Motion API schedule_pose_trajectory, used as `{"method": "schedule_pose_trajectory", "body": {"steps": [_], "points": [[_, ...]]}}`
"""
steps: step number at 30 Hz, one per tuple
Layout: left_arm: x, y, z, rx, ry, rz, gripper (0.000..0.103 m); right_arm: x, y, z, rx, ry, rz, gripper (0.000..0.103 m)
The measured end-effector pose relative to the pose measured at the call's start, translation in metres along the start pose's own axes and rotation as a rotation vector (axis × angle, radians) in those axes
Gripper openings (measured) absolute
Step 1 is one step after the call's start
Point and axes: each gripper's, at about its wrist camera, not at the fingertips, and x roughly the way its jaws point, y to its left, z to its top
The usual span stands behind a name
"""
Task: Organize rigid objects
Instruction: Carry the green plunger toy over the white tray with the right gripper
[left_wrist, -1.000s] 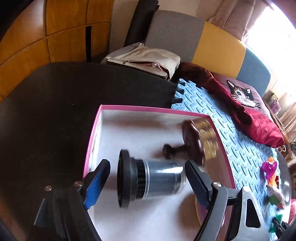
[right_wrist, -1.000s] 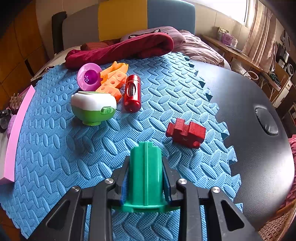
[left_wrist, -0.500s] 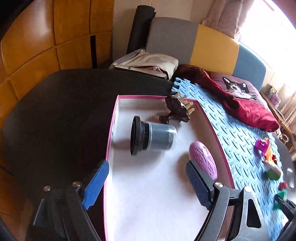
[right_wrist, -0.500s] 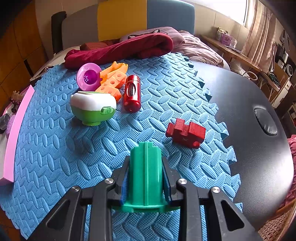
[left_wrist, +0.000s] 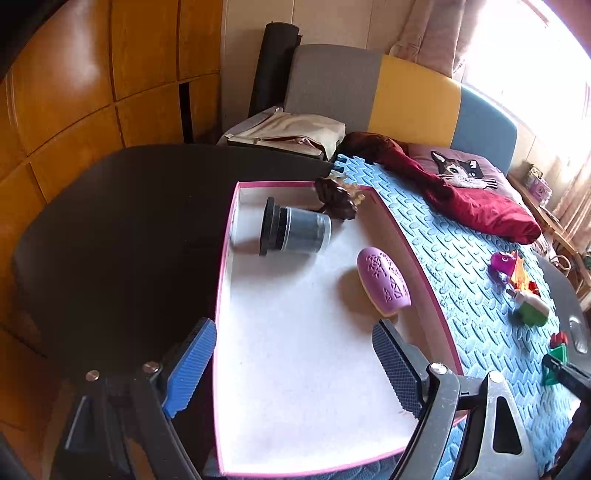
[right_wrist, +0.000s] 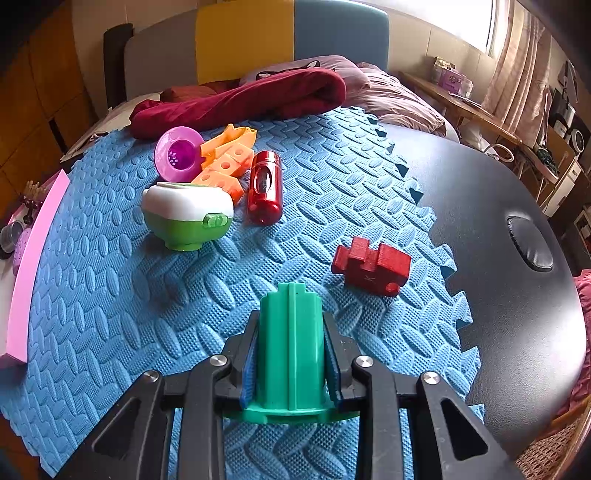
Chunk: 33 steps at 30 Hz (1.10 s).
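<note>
A round black table (right_wrist: 517, 192) carries a blue interlocking foam mat (right_wrist: 110, 295) with a raised oval pattern. Behind it stands a headboard in grey, yellow and blue panels (left_wrist: 406, 96), a bed with a crumpled dark red blanket (right_wrist: 240, 99) and a pillow showing a cat's face (left_wrist: 460, 170). Wooden panelling (left_wrist: 74, 92) fills the left wall; a bright curtained window lies to the right.

The left gripper (left_wrist: 291, 369) hangs with its blue-padded jaws spread wide and nothing between them, above a shallow white tray with a pink rim (left_wrist: 295, 369). In the tray lie a grey cylindrical jar with a black lid (left_wrist: 295, 230), a brown wooden brush (left_wrist: 336, 199) and a lilac oval brush (left_wrist: 384, 282).

The right gripper (right_wrist: 291, 350) pinches a green plastic cylinder with a flanged base (right_wrist: 291, 343) just over the mat. On the mat sit a red wooden block (right_wrist: 371, 266), a red capsule-shaped bottle (right_wrist: 264, 186), a white and green lidded bowl (right_wrist: 188, 214), orange plastic bricks (right_wrist: 227, 162) and a purple funnel-shaped cup (right_wrist: 179, 153).

No writing is legible.
</note>
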Motion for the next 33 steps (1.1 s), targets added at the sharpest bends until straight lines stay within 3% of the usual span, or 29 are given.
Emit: {"method": "schedule_pose_trajectory", "body": {"steps": [23, 33], "points": [[-0.016, 0.021, -0.013, -0.035, -0.003, 0.029, 0.087, 0.001, 0.001, 0.000, -0.004, -0.002, -0.005, 0.029], [-0.023, 0.031, -0.014, -0.053, -0.013, 0.026, 0.089, -0.001, 0.009, -0.001, -0.026, 0.017, 0.039, 0.030]]}}
